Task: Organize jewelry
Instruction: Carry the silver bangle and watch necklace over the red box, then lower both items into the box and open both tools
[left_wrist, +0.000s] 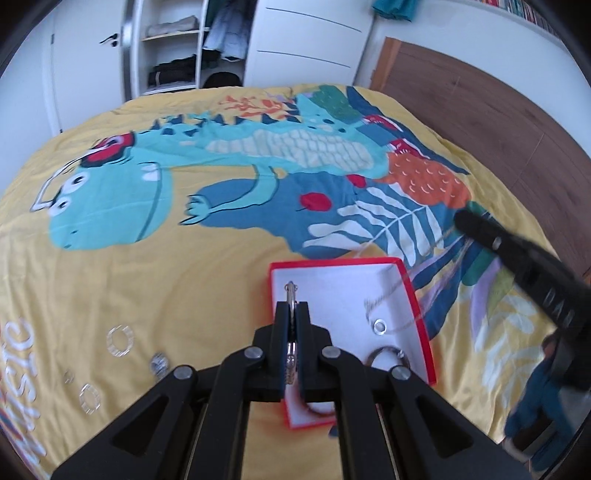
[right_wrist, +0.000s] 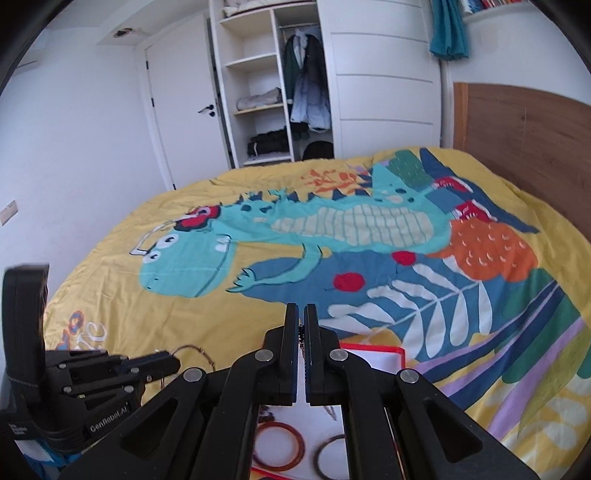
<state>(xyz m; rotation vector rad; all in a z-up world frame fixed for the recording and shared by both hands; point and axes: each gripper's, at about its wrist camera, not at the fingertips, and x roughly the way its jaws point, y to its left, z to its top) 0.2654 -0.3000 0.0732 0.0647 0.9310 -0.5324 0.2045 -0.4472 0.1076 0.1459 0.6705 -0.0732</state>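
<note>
Left gripper (left_wrist: 291, 314): jaws closed on a silver bangle (left_wrist: 291, 354) held edge-on between the pads, its top loop standing out past the fingertips; poised over the near-left part of the red-rimmed box (left_wrist: 424, 332)
Right gripper (right_wrist: 301, 317): jaws closed on a thin chain (left_wrist: 399, 284), seen as a fine line in the narrow slit between the pads; in the left view the chain is seen trailing from its tip down into the box
Box: white floor, red rim, set on the bedspread (left_wrist: 147, 277) at near centre; far rim and right rim fully exposed, near rim partly hidden behind the gripper linkages
Box contents: a small silver ring (left_wrist: 380, 325) near the right wall; an orange bangle (right_wrist: 279, 448) and a dark bangle (right_wrist: 332, 458) lying flat, side by side, apart
Loose pieces: two pale hoop earrings (left_wrist: 120, 340) and a small sparkly ring (left_wrist: 159, 363) lying on the cover, left of the box, well apart from it
Open room: wide bare bedspread to the far side and left; right side bounded by the wooden headboard (left_wrist: 480, 122)
Far edge: the bed ends before a white wardrobe (right_wrist: 273, 85) with open shelves
</note>
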